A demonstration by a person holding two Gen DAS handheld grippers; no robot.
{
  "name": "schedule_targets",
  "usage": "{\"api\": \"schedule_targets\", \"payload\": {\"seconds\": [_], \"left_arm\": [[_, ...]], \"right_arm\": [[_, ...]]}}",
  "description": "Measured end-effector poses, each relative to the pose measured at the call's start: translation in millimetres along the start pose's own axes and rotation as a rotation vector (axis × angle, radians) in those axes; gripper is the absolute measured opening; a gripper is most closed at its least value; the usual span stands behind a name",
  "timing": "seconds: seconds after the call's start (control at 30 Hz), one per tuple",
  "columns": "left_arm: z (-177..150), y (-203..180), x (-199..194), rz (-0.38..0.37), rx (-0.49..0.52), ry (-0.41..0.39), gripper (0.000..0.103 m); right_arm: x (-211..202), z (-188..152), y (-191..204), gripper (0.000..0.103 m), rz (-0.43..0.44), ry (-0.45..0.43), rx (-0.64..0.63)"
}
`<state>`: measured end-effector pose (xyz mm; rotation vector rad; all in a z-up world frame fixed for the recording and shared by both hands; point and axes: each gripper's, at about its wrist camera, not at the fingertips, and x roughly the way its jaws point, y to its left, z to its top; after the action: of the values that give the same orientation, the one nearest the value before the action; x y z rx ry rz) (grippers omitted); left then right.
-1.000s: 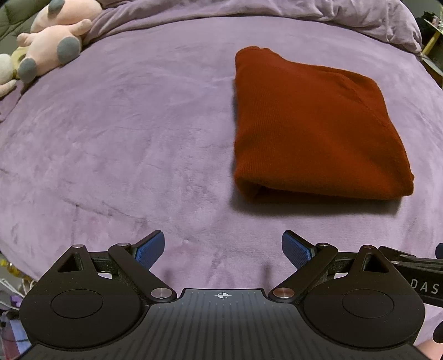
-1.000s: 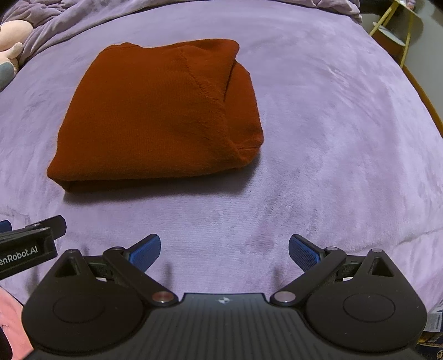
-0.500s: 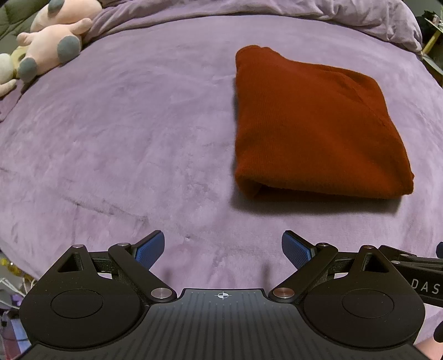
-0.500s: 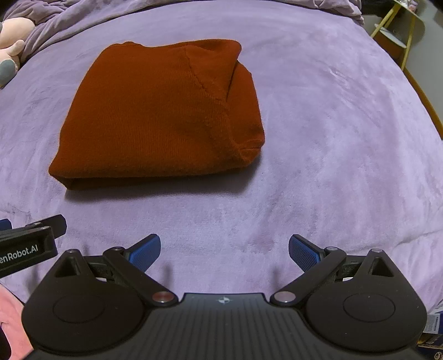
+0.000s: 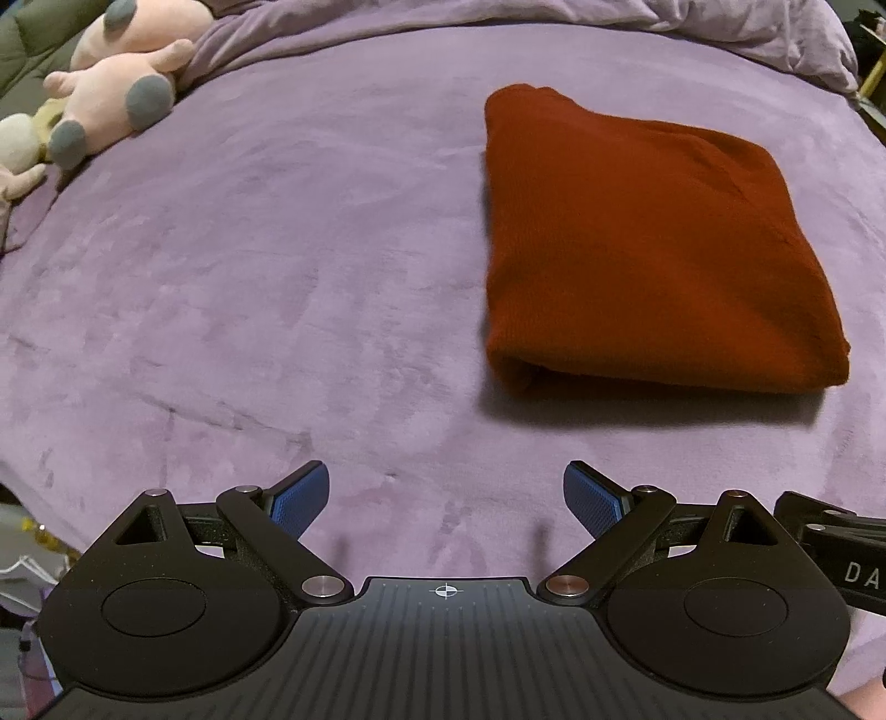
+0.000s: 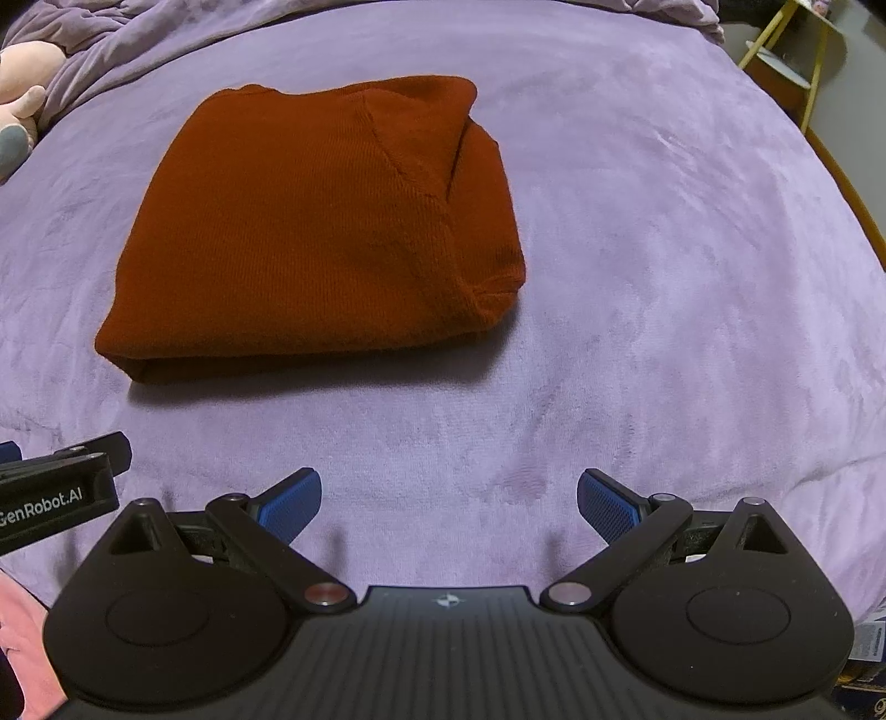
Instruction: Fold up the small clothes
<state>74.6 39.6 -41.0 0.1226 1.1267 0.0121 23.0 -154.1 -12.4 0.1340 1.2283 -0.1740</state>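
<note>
A rust-red knitted garment lies folded into a thick rectangle on the purple bed cover. In the right wrist view the same garment sits ahead and to the left, with a folded flap along its right side. My left gripper is open, its blue pads spread wide over bare cover, short of the garment and to its left. My right gripper is open too, held back from the garment's near edge with nothing between its pads. Each view catches part of the other gripper at its side edge.
Pink and grey plush toys lie at the far left of the bed. A bunched purple duvet runs along the far edge. A yellow-framed stand is beyond the bed at the right.
Nearly nothing: both grippers stay open and back from the garment. The right wrist view has drifted slightly, so the garment sits a little lower and further right in it.
</note>
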Motion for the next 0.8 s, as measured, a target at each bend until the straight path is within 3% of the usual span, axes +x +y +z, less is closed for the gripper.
{"api": "schedule_targets", "payload": {"seconds": [0.57,0.8], "left_arm": [[1.4,3.5,8.7,-0.060,-0.036,0.066,0.096],[-1.4,3.5,6.2,-0.072,-0.019,0.027,0.096]], "right_arm": [[2.6,0.8,-3.3,0.099,0.004,0.006,0.005],[3.1,0.1,-3.1,0.099,0.005,0.007,0.006]]}}
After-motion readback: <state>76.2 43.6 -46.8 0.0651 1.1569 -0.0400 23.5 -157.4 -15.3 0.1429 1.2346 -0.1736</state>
